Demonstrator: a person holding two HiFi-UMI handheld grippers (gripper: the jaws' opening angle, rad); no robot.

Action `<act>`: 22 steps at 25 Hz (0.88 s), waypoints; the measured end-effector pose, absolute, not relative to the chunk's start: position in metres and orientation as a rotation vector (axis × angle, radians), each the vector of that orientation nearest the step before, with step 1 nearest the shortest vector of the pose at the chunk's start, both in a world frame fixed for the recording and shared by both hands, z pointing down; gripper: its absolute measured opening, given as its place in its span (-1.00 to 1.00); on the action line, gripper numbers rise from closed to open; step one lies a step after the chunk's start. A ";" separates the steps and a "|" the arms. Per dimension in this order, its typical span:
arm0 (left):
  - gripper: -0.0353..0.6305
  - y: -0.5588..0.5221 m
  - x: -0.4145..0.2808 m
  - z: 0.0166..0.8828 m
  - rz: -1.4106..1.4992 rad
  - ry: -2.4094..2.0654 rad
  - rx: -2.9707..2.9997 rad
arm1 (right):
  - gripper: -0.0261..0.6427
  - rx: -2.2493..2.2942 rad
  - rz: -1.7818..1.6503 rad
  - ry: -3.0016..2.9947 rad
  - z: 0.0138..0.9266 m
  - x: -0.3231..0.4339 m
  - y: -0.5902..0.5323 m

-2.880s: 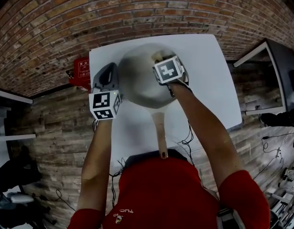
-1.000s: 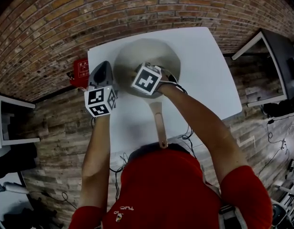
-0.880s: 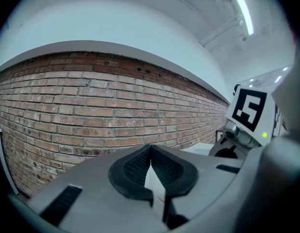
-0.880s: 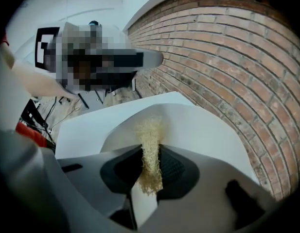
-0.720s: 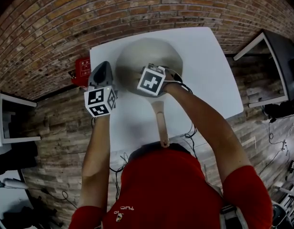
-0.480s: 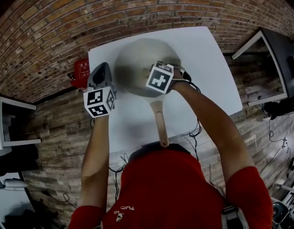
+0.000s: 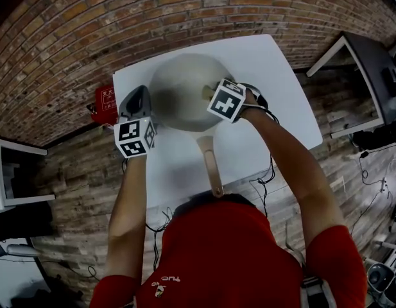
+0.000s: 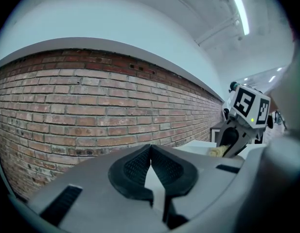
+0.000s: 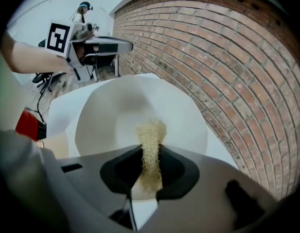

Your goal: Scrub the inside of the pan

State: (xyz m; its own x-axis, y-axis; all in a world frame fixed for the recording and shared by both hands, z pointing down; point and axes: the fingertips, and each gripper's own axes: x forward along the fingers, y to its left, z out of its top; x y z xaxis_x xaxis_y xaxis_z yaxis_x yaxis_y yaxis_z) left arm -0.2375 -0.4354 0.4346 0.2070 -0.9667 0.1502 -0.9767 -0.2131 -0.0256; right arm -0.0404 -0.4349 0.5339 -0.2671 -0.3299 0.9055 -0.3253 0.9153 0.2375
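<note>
A pale grey pan (image 7: 178,92) sits on the white table (image 7: 275,95), its long handle (image 7: 209,165) pointing toward the person. My right gripper (image 7: 208,91) reaches in over the pan's right side, shut on a straw-coloured scrubber (image 9: 150,144) whose tip rests on the pan's inner surface (image 9: 120,113). My left gripper (image 7: 138,92) hovers just outside the pan's left rim, shut with nothing between its pads (image 8: 135,166). From the left gripper view, the right gripper (image 8: 242,115) and the scrubber (image 8: 218,152) show at the far right.
A red box (image 7: 106,101) stands on the floor by the table's left edge. Brick wall (image 7: 185,11) runs close behind the table. A dark desk (image 7: 371,56) stands to the right. Cables (image 7: 265,172) hang off the table's near edge.
My right gripper has swept the scrubber across the pan from its near-left part to its right side. The left gripper has stayed by the left rim.
</note>
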 end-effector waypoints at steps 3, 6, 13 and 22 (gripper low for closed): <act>-0.85 -0.438 -0.232 0.428 0.200 -1.919 2.399 | -0.67 0.562 0.087 -1.991 0.518 -0.050 -0.443; -0.85 -0.439 -0.223 0.418 0.188 -1.916 2.422 | -0.67 0.671 0.177 -2.169 0.493 -0.065 -0.457; -0.85 -0.436 -0.196 0.389 0.155 -1.899 2.476 | -0.66 0.824 0.117 -2.554 0.421 -0.100 -0.463; -0.85 -0.420 -0.171 0.352 0.056 -1.921 2.495 | -0.67 0.911 0.050 -2.876 0.359 -0.118 -0.427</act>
